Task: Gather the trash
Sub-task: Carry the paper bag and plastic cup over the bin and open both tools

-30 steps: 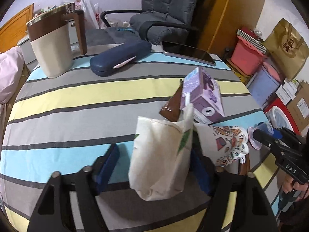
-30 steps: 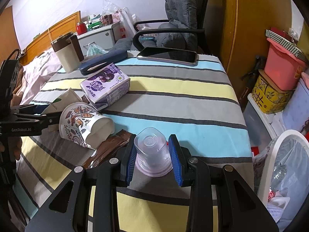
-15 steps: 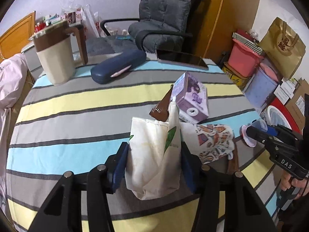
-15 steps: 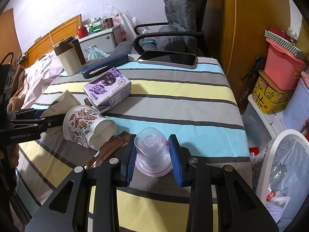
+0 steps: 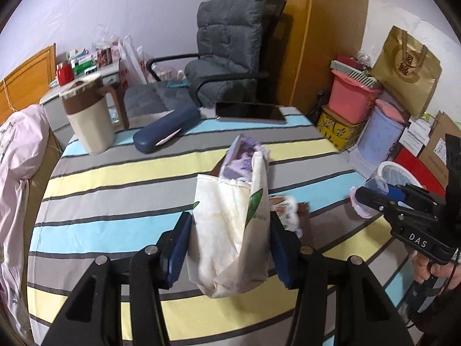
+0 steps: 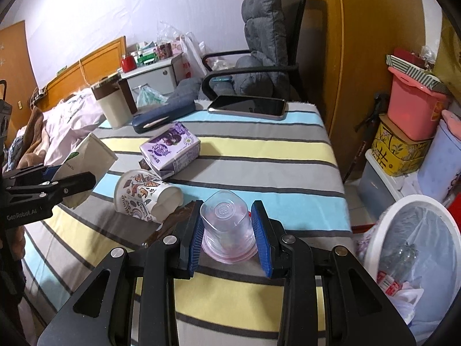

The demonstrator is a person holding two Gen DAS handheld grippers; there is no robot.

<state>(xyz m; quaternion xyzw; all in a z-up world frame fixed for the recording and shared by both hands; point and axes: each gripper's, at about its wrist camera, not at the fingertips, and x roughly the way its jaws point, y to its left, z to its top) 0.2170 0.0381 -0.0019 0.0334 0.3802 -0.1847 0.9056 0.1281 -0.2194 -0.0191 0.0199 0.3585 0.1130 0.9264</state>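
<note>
My left gripper [image 5: 230, 230] is shut on a squashed white paper cup [image 5: 230, 225] with a green leaf print, held up off the striped table [image 5: 115, 173]. The right wrist view shows the same cup [image 6: 86, 164] at the left, in the left gripper [image 6: 57, 187]. My right gripper [image 6: 227, 216] is shut on a clear plastic cup [image 6: 226, 222], bottom forward, just above the table's near edge. A purple milk carton [image 6: 170, 150], a patterned paper cup [image 6: 144, 199] on its side and a brown wrapper [image 6: 173, 225] lie on the table. A white bin [image 6: 374, 230] with a liner stands low at the right.
A beige and brown mug [image 5: 89, 118], a blue case [image 5: 167, 129] and a tablet [image 5: 250, 112] sit at the table's far side. Behind them is a grey chair [image 5: 227, 57]. Boxes and tubs [image 6: 412, 109] are stacked at the right. Pink bedding [image 5: 17, 158] lies left.
My left gripper's jaws closed on the white paper cup and lifted it off the table. My right gripper rose a little with the clear cup still in it.
</note>
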